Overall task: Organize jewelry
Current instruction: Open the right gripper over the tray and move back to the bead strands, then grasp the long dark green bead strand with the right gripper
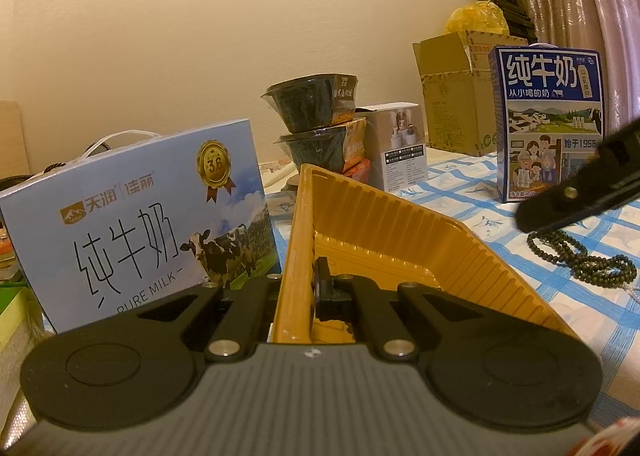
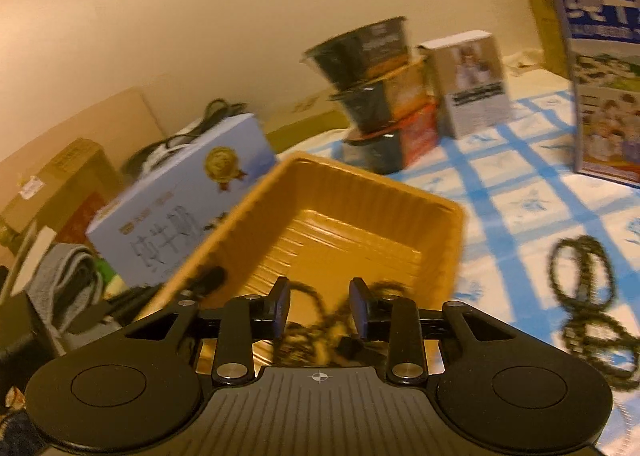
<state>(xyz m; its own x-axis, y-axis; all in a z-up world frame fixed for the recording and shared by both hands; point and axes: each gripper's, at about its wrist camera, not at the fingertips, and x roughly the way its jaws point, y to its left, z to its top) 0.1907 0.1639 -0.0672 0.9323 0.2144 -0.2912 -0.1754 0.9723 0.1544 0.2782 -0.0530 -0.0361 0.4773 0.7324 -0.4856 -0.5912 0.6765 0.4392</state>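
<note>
The right gripper (image 2: pixel 319 306), jaws apart, hovers over the tray (image 2: pixel 432 198) with 1 bead string (image 2: pixel 320 330) hanging loose between them. The left gripper (image 1: pixel 316 292) pinches the tray's rim, tilting it. Keep that steady; the other necklace (image 2: pixel 584 296) lies at 3 o'clock.

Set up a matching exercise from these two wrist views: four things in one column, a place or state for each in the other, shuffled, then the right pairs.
Things
1. left gripper
2. right gripper
3. bead string on the cloth
4. instant-noodle bowls

Places or states
A. stacked near the wall, behind the yellow tray
B. jaws apart, over the tray, a dark blurred bead strand below them
C. lying on the blue checked tablecloth, outside the tray
D. clamped on the tray's rim

Pairs: 1-D, 2-B, 3-C, 4-A
</note>
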